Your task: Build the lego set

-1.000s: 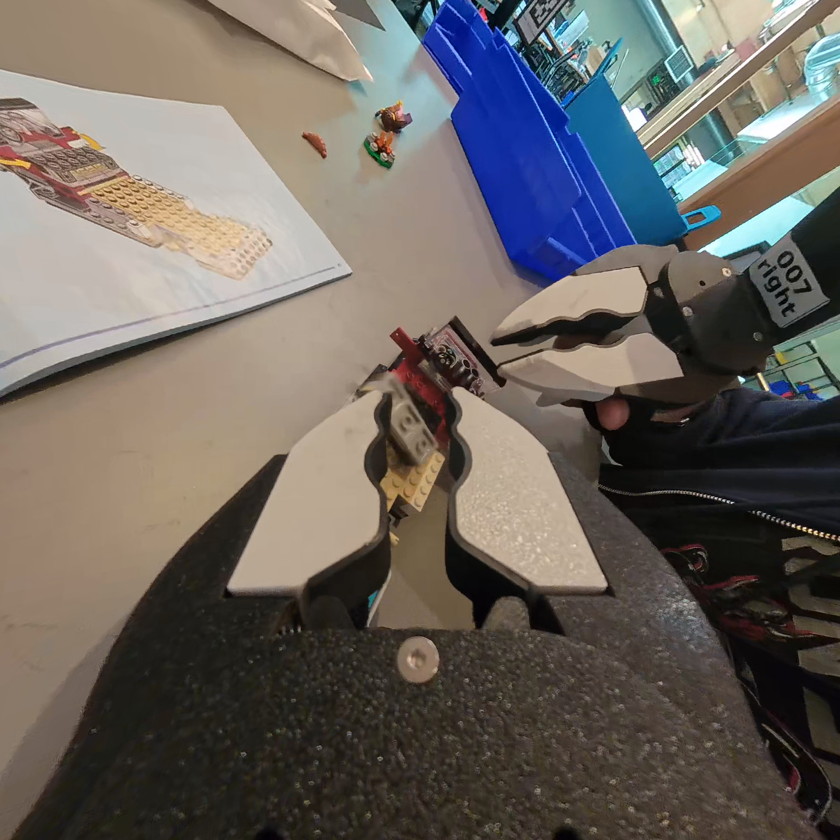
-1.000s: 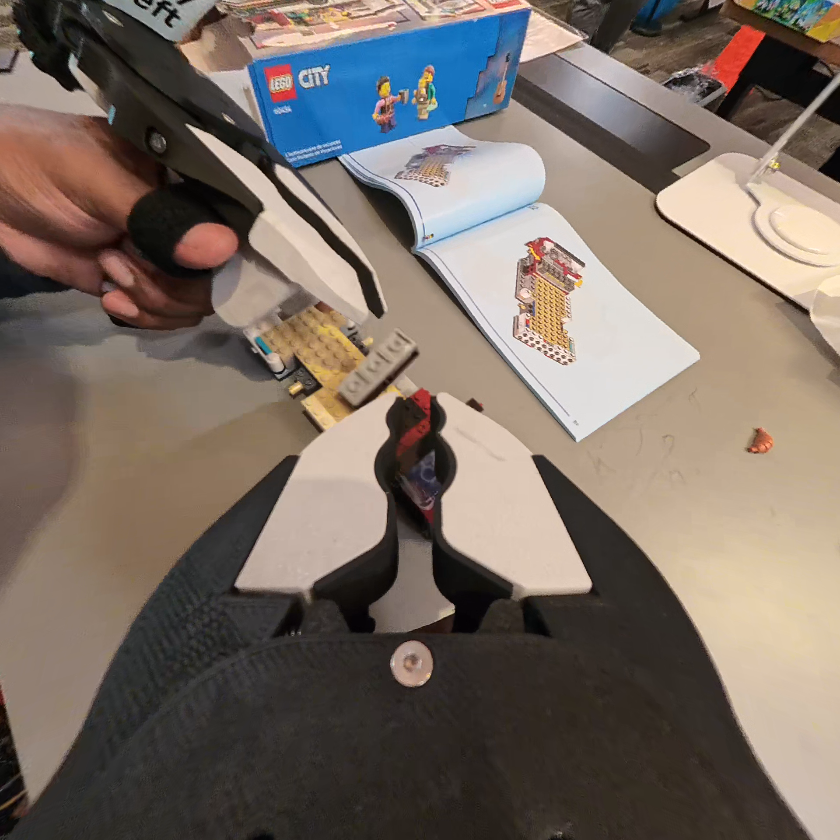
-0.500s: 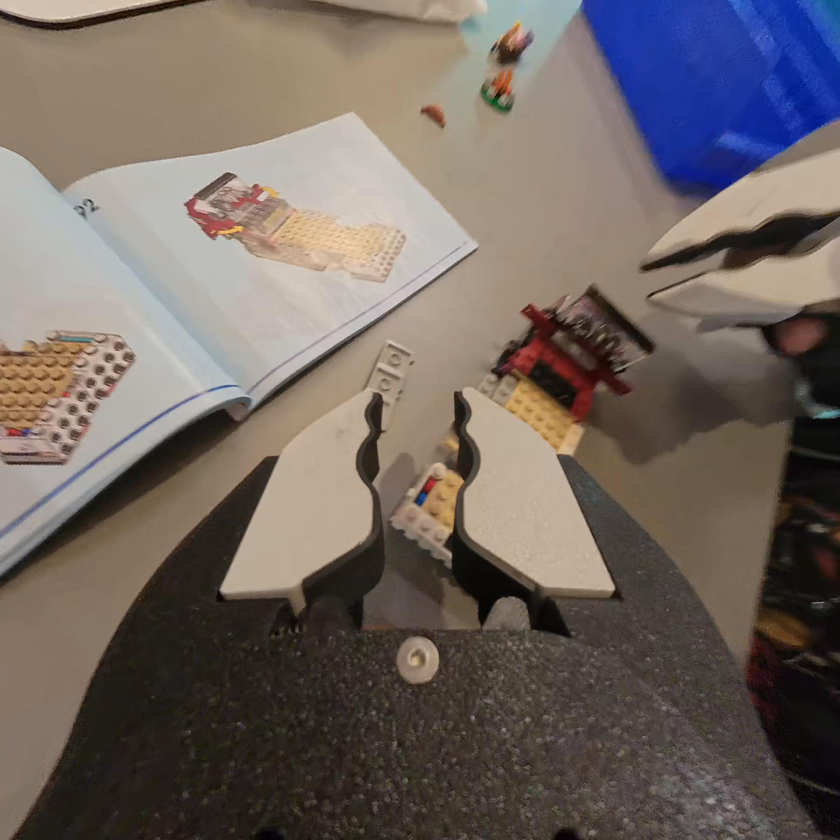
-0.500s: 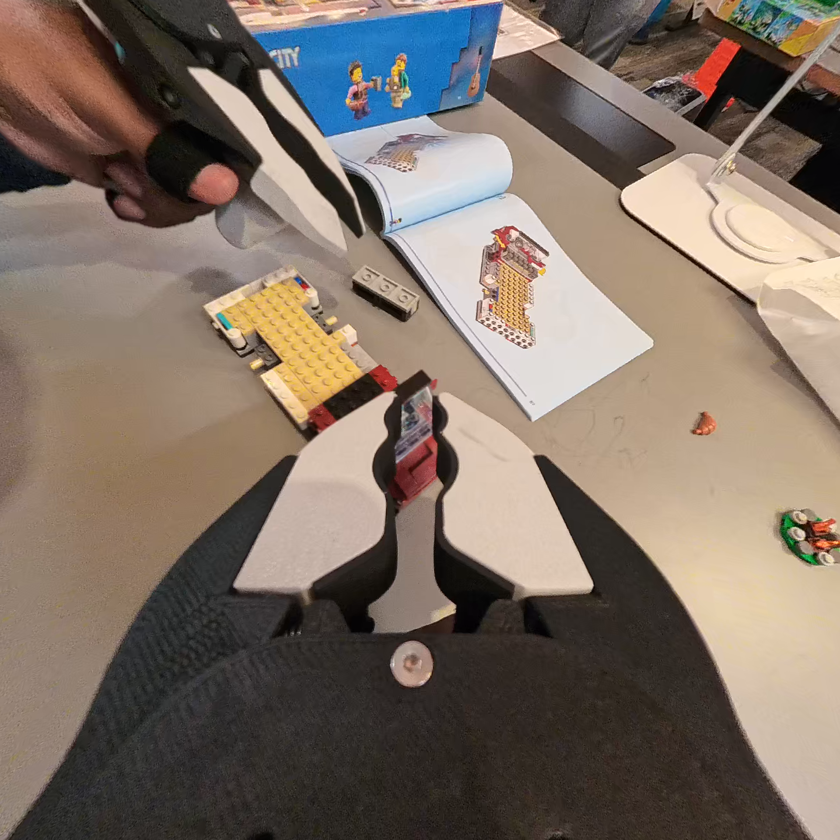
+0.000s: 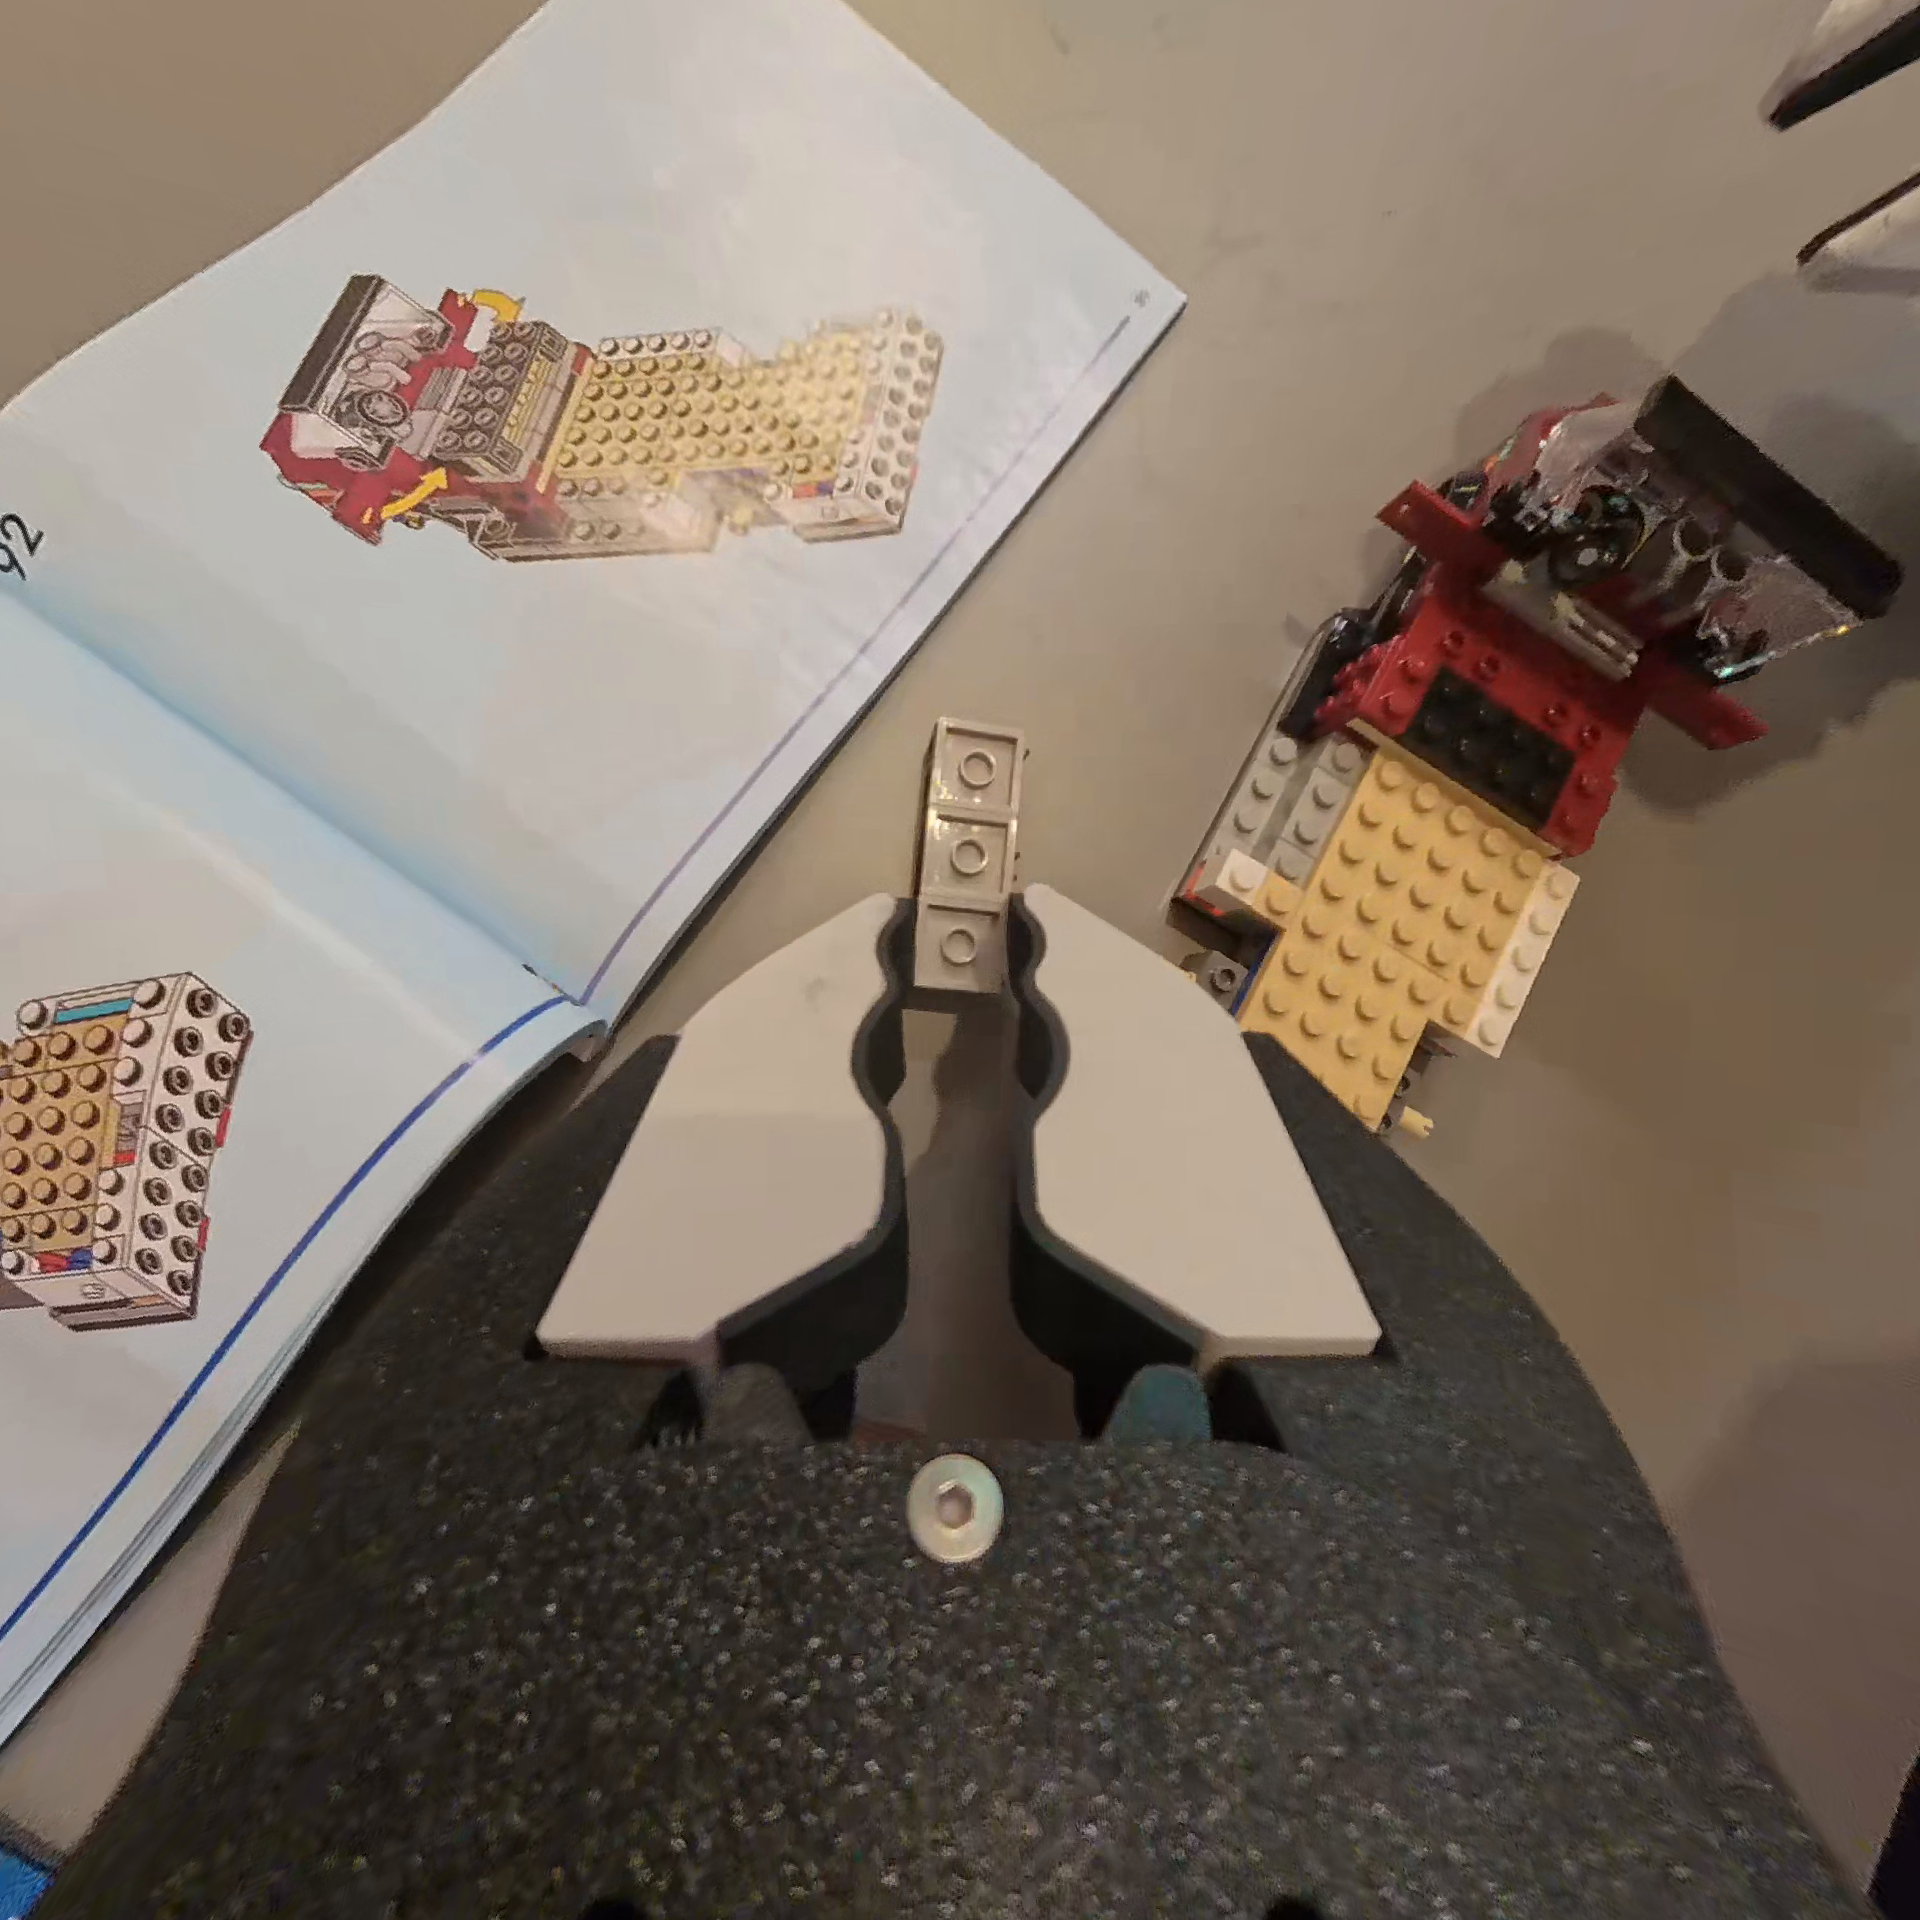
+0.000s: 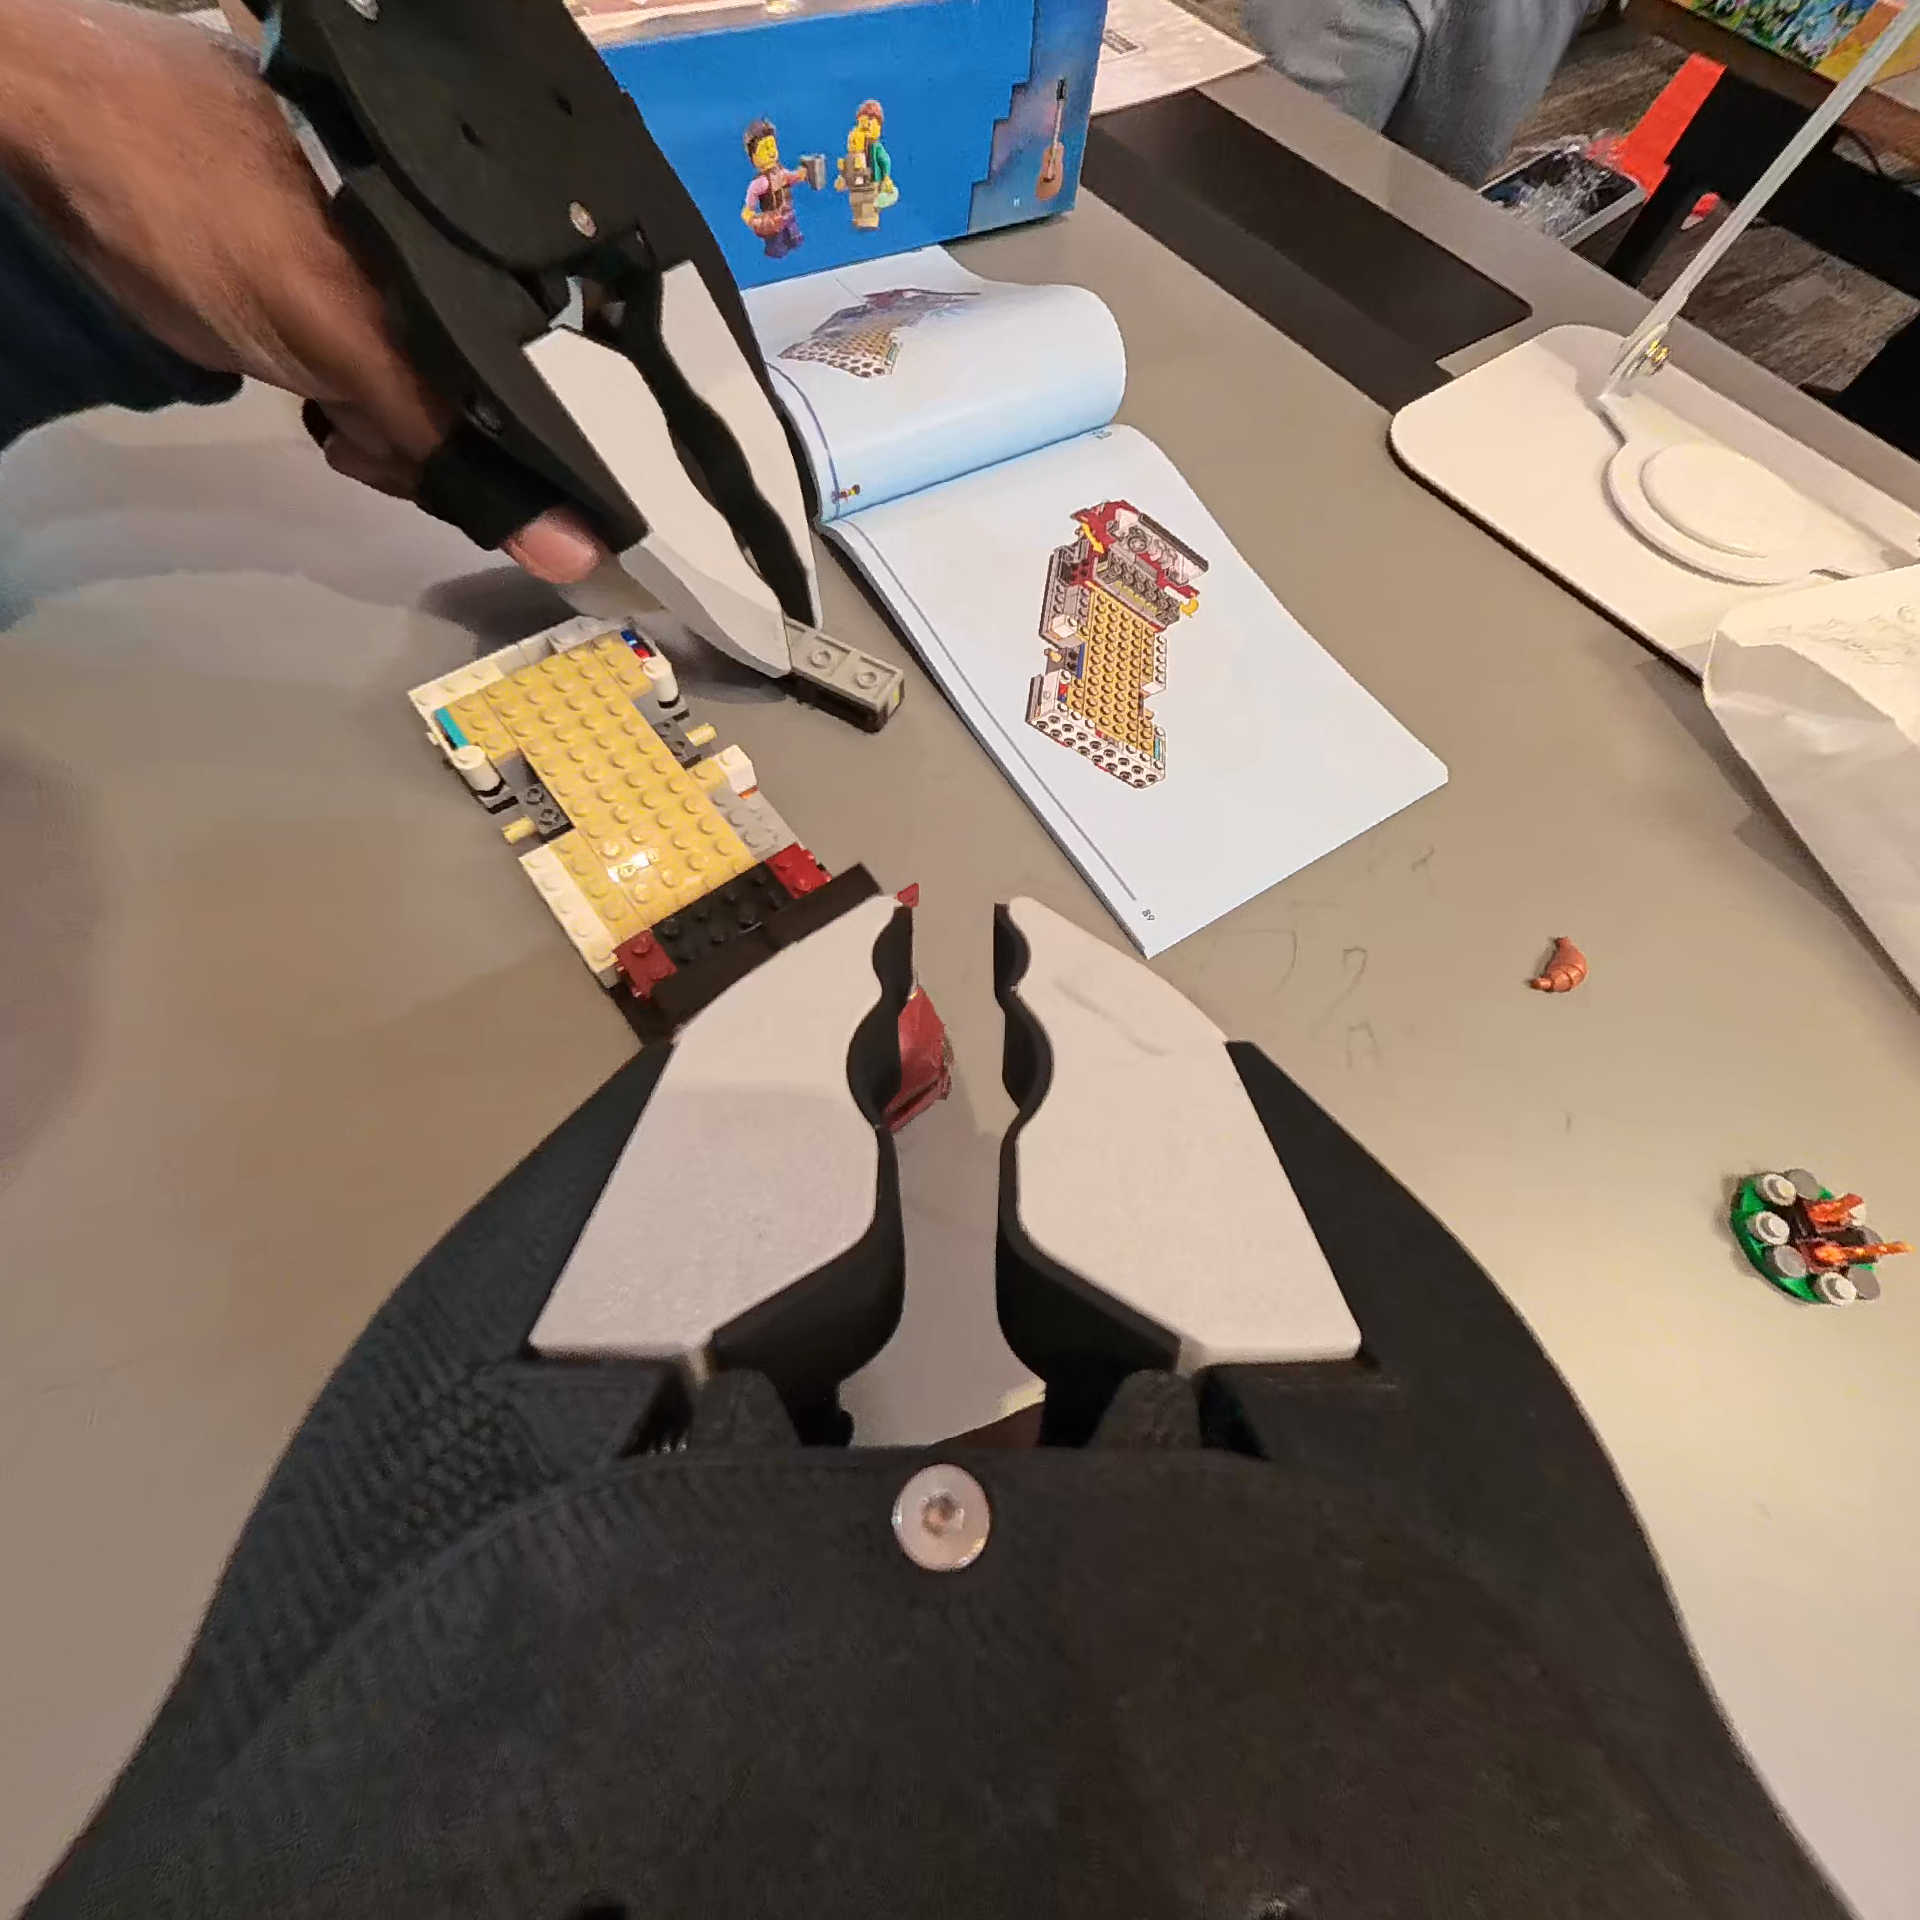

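Left hand-held gripper (image 5: 958,935) pinches grey plate (image 5: 966,831); pad contact partly hidden.

Right claw (image 6: 951,914) open, left claw (image 6: 784,634) on grey plate (image 6: 844,665)

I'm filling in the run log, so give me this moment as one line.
left gripper: closed on grey plate lying on table | right gripper: open, beside brick model | instruction booklet: open
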`<state>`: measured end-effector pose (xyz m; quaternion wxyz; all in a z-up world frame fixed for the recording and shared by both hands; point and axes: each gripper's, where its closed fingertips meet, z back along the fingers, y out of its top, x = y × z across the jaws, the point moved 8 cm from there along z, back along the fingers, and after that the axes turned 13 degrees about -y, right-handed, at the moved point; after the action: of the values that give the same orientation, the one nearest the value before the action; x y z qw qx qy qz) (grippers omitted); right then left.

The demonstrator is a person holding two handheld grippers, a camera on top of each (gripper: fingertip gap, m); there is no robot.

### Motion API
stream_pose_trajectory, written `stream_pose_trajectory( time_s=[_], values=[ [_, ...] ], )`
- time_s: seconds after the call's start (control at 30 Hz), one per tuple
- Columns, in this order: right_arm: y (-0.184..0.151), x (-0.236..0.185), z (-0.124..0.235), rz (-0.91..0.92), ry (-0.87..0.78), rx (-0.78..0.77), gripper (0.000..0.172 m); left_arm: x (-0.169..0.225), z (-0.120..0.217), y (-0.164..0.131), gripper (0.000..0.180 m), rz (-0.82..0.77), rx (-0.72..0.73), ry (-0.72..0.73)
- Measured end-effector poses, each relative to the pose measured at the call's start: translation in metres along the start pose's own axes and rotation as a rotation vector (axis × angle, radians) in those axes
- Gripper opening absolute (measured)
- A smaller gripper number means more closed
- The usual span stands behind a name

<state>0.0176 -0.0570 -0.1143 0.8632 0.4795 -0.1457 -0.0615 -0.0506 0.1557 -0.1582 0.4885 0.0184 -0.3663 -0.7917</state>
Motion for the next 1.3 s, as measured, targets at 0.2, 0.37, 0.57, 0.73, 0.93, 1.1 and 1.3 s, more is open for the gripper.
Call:
stream_pose_trajectory(
  time_s=[0.2,0.37,0.57,0.73,0.93,1.1,1.3],
  values=[
    [0.001,0.003,0.001,-0.003,-0.005,0.006,0.015,-0.004,0.003,-0.001,0.016,0.067,0.047,-0.038],
    [0.006,0.002,0.003,0.009,-0.011,0.023,0.015,-0.008,0.014,0.000,0.016,0.197,0.217,-0.178],
    [0.019,-0.003,0.002,0.058,-0.007,0.074,0.018,0.005,0.029,0.001,0.016,0.387,0.555,-0.473],
    [0.032,-0.014,-0.002,0.132,0.021,0.122,0.024,0.029,0.027,-0.001,0.016,0.493,0.728,-0.642],
    [0.036,-0.033,-0.003,0.216,0.030,0.126,0.036,0.056,0.015,0.000,0.016,0.539,0.741,-0.487],
    [0.033,-0.045,-0.003,0.257,0.046,0.128,0.056,0.078,0.005,0.008,0.016,0.492,0.712,-0.369],
    [0.030,-0.047,-0.005,0.271,0.024,0.132,0.062,0.080,-0.001,0.008,0.016,0.502,0.739,-0.366]
  ],
)
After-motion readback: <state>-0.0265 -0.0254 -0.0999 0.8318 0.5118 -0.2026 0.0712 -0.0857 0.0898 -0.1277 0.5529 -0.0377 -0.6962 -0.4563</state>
